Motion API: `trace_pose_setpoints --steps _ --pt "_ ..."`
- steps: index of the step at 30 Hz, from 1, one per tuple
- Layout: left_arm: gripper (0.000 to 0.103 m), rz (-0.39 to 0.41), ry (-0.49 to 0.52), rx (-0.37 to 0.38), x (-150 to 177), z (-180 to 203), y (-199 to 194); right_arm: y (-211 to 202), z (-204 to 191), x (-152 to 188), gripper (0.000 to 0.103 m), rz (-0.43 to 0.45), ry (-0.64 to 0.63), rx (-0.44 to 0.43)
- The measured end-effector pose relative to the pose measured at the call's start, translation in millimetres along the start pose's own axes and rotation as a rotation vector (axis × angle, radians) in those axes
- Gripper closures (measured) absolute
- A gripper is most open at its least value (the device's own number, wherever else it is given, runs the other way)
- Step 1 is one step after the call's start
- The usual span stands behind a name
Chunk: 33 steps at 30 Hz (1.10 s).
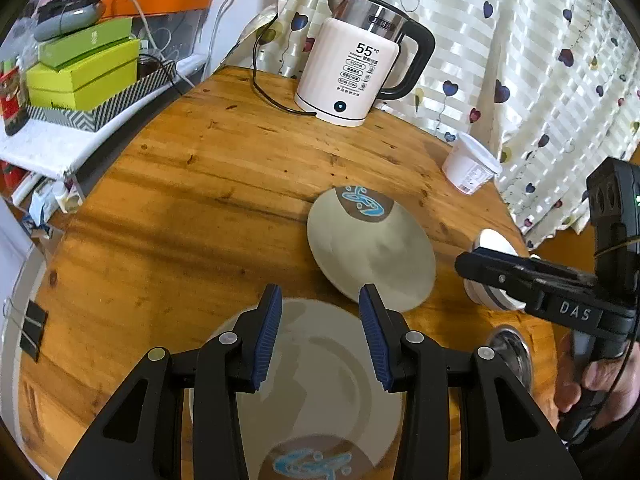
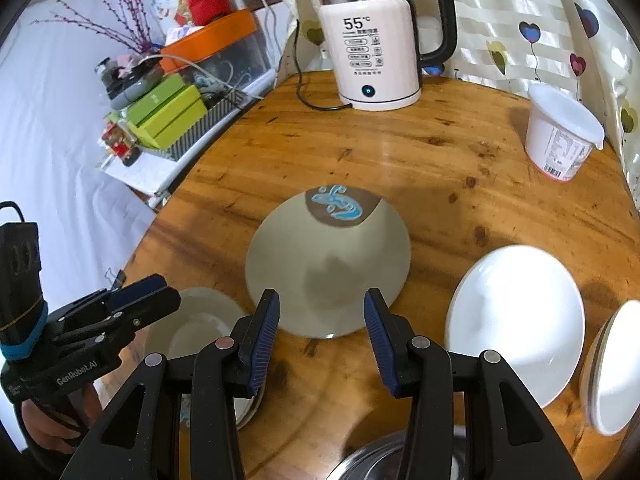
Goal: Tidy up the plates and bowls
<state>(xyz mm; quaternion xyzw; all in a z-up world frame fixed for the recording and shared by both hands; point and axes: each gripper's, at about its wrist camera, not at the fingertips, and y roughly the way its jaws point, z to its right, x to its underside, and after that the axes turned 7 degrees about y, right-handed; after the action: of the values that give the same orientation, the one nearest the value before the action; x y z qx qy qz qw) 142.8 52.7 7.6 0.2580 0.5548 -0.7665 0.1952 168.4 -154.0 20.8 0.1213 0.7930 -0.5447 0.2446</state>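
- A grey plate with a blue fish mark (image 2: 328, 264) lies flat in the middle of the round wooden table (image 2: 440, 160); a second plate with the same mark (image 1: 316, 380) sits nearer the table's front edge, just beside the first but apart from it.
- A white dish (image 2: 516, 332) lies to the right of the middle plate, and another white bowl (image 2: 612, 368) stands just beside that at the table's right rim.
- A shiny metal bowl (image 2: 376, 460) shows at the bottom of the right wrist view, largely hidden by the claw.
- The left gripper (image 1: 320, 332) hovers over the near plate, jaws wide apart and holding nothing.
- The right gripper (image 2: 322, 332) hangs above the table in front of the middle plate, jaws also spread wide and empty; its tips seem to line up with that plate's near edge, though whether they touch it is hard to tell.
- A white electric kettle (image 2: 376, 40) with a black cord stands at the far side of the table, and a white plastic tub (image 2: 560, 136) sits to its right near the curtain (image 1: 540, 60).
- Green boxes (image 1: 84, 72) are stacked on a shelf left of the table.
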Motion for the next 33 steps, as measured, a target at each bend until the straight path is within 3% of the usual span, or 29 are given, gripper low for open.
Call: trace_pose_setpoints --steps 22,33 --pt "0.061 -0.092 -0.031 0.030 -29.0 -5.9 60.3 48.9 35.5 -58.3 0.059 -0.104 -0.027 0.060" --pt "0.061 -0.137 -0.031 0.041 -30.7 -7.3 82.3 77.3 48.7 -69.3 0.061 -0.191 -0.042 0.086"
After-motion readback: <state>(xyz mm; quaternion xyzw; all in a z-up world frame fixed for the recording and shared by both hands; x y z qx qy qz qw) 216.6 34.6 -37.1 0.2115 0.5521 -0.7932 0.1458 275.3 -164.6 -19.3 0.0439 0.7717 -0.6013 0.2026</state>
